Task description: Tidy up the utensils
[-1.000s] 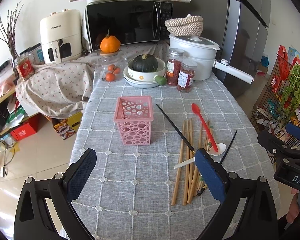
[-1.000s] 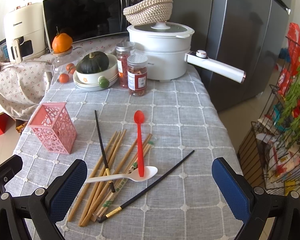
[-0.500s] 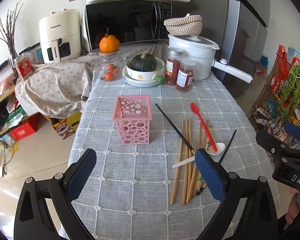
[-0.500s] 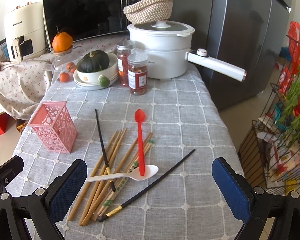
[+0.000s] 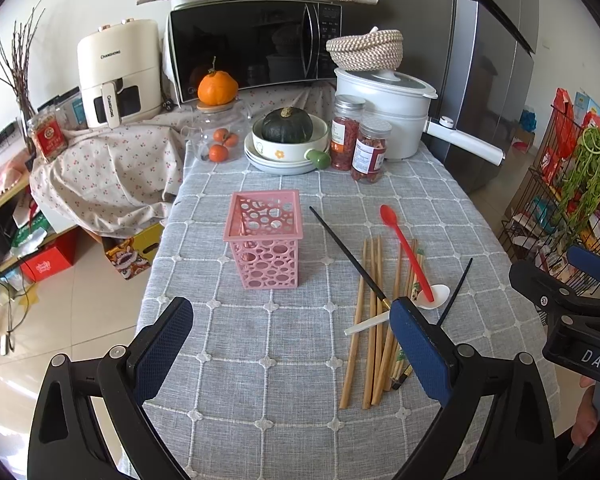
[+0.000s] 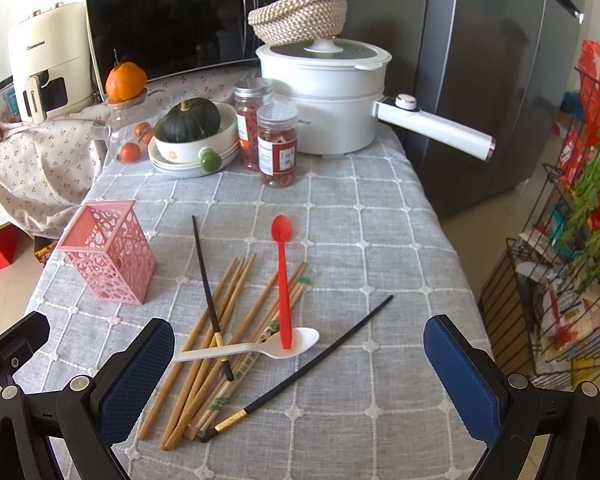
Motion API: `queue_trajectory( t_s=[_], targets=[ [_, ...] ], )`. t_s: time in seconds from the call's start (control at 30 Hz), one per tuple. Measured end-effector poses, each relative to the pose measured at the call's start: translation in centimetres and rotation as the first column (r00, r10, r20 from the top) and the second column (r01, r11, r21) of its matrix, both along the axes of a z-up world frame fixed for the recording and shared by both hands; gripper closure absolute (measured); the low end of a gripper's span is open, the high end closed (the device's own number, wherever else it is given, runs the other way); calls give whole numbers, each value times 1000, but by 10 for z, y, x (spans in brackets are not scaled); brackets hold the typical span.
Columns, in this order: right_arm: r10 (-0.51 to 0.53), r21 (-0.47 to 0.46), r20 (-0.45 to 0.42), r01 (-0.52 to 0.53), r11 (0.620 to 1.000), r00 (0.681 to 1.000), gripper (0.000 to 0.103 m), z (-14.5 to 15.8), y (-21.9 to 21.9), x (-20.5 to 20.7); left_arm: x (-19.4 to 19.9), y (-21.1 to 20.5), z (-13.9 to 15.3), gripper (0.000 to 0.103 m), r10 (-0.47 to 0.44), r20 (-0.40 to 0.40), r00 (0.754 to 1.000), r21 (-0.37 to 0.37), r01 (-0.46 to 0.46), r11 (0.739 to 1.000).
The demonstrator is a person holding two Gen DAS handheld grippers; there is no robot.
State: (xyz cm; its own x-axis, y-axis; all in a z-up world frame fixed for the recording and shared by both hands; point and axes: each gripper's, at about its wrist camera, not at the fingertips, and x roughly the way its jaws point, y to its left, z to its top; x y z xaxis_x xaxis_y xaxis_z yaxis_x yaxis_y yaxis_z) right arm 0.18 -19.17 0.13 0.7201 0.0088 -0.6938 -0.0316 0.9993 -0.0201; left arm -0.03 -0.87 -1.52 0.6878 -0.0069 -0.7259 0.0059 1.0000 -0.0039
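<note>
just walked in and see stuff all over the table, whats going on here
A person holds a two-finger tool in each hand above a table, about to sort utensils. Both the left tool and the right tool are open and hold nothing. Bamboo chopsticks, two black chopsticks, a red spoon and a white spoon lie in a loose pile. The pink holder stands beside them, apparently empty.

Bright, even daylight fills both views. The microwave door (image 5: pixel 244 46) throws back dim reflections, and the fridge (image 6: pixel 496 80) shows a soft sheen. Shadows under the pink basket (image 5: pixel 264 240) stay faint. Fisheye bending curves the edges, corners vignetted black; focus stays sharp.
</note>
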Motion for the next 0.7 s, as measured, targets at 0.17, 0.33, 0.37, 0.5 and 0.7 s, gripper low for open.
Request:
queue_trajectory(
  t_s=[0.17,0.33,0.37,0.5,0.7],
  targets=[
    [1,4,-6,-1,1000,1000,1,0,0,0,0,0,0,3,1,0,1000,-1,-1,1000],
    [1,5,-8,-1,1000,1000,1,0,1,1,0,0,0,3,0,1,1000,0,0,1000],
    [1,5,-8,-1,1000,1000,1,0,1,1,0,0,0,3,0,0,1000,0,0,1000],
    [1,7,-12,-1,1000,1000,1,0,1,1,0,0,0,3,0,0,1000,-1,0,1000],
    [2,11,-18,-2,1000,1000,1,-1,0,2,0,0,0,3,0,1,1000,1,0,1000]
  ],
)
